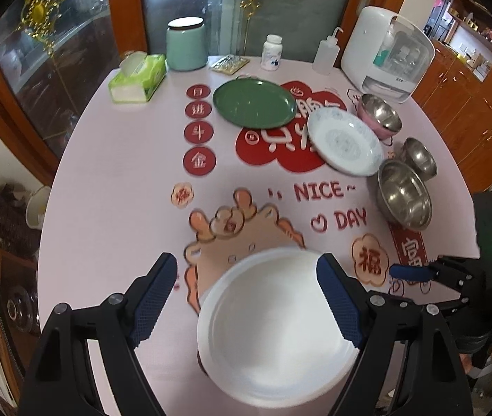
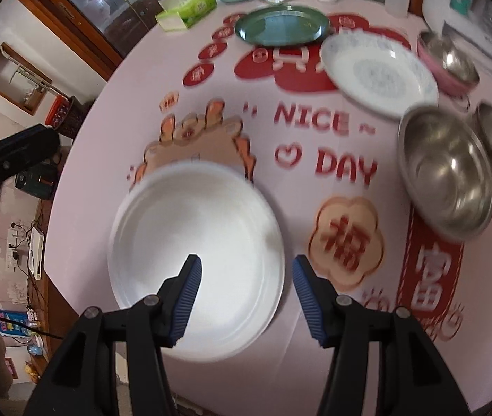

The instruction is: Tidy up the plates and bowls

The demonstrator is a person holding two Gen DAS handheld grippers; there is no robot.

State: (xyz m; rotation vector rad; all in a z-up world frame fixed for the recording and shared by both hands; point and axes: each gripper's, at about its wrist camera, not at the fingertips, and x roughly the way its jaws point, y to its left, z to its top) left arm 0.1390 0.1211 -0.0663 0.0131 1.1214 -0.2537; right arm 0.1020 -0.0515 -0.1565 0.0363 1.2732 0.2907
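The tablecloth (image 1: 107,180) carries the red words "NICE~" (image 1: 318,191) and "DAY" (image 1: 351,220) beyond the fingertips of both grippers, with a heart outline just left of "DAY". A flower-shaped badge reading "福" (image 2: 346,242) sits just past the right gripper's right finger, beside a red band reading "富" (image 2: 429,277). Farther out, left of the fingers in the left wrist view, 4 red discs read "日", "进", "斗", "金" (image 1: 199,162).

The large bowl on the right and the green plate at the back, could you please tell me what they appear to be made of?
The large bowl looks like stainless steel: a silvery, mirror-like surface with bright glints and dark reflections. The green plate has an opaque, glossy dark green finish that reflects the window light; it may be enamelled metal or melamine, and the pictures do not settle which.
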